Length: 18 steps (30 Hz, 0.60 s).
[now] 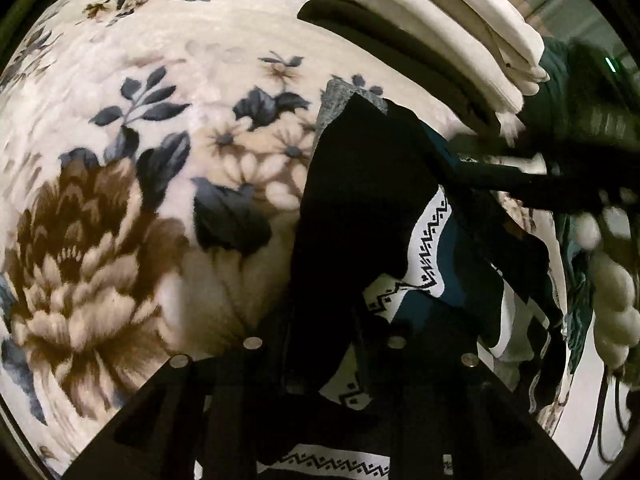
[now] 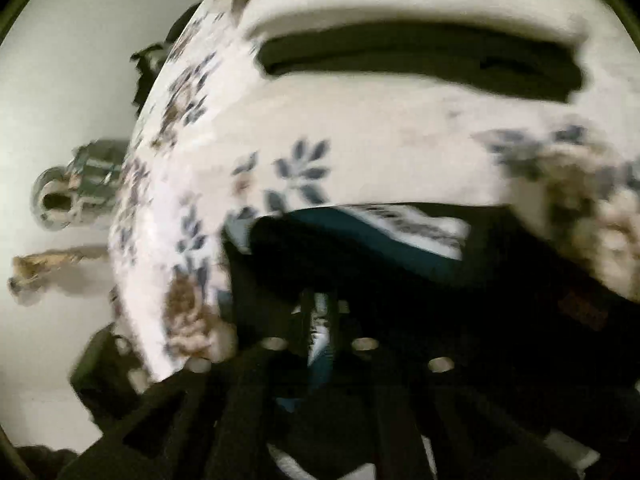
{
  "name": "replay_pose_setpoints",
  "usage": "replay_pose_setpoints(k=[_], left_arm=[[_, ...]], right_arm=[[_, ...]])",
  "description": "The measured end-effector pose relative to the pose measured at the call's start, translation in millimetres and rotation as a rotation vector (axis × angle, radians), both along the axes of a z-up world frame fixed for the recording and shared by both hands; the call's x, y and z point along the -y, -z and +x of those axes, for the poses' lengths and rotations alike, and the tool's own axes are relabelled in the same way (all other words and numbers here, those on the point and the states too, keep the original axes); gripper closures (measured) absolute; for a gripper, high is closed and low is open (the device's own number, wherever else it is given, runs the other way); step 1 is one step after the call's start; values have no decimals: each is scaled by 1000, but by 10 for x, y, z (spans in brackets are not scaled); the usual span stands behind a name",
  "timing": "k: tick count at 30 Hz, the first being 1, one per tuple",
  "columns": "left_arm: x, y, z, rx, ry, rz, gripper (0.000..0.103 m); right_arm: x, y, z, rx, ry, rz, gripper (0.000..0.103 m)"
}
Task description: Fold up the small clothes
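**Folding a dark patterned garment on a floral blanket**

Lying across most of both views is the floral blanket point(image 1: 120, 128), cream with brown blooms and blue-grey leaves, and it is carrying everything else. At its far edge a stack of folded clothes point(image 1: 440, 20) is sitting, cream layers over a dark one. The task's piece, a dark garment point(image 1: 360, 184) with teal panels and a white zigzag-patterned band, is lying on the blanket near that stack and is running down into both cameras.

The left gripper point(image 1: 320, 364) is pointing steeply down with its jaws drawn close together on a fold of the dark garment, which is passing between them. The right gripper point(image 2: 320, 320) is also bearing on the same garment; a strip of white and teal cloth is showing in the narrow gap of its jaws, so it appears to be clamping that cloth, though blur is making this a judgement.

Risks from here: the left grip is looking shallow, so the cloth could be slipping out if the hands are pulling apart too hard. The jaws may also be catching the plush blanket beneath and dragging it up. A wide swing could be knocking the nearby stack.

Much is staying unclear. The right view is smeared, the garment's outline and type are cut off, and the objects on the pale floor point(image 2: 48, 360) beside the blanket are too blurred to identify.
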State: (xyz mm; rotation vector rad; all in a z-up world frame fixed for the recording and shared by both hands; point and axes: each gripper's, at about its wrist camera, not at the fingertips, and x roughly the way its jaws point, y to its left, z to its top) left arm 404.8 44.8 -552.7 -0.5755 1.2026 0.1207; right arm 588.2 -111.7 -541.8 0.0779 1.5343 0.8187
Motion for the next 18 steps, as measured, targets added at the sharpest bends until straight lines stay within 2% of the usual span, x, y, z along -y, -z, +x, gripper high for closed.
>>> replay_pose_setpoints(k=[1, 2, 3, 4, 6, 12, 16, 18], left_arm=[[-26, -12, -28, 0, 3, -1, 82], [-25, -11, -22, 1, 6, 0, 83], [-22, -13, -19, 3, 10, 3, 83], [-6, -12, -3, 5, 19, 7, 84], [3, -13, 10, 8, 29, 11, 87], [-29, 2, -10, 20, 29, 1, 89], [-56, -19, -12, 19, 51, 9, 89], [-59, -49, -2, 17, 59, 13, 89]], right_arm=[[-125, 20, 12, -7, -34, 1, 46], [-292, 66, 2, -16, -80, 1, 39], [-396, 106, -24, -19, -107, -6, 40], [-501, 158, -42, -16, -138, -32, 43], [-695, 254, -104, 1, -201, -65, 98], [-758, 145, -79, 102, -164, -91, 100], [-634, 179, 119, 113, -112, -168, 100], [-570, 213, 198, 79, -72, -182, 100]])
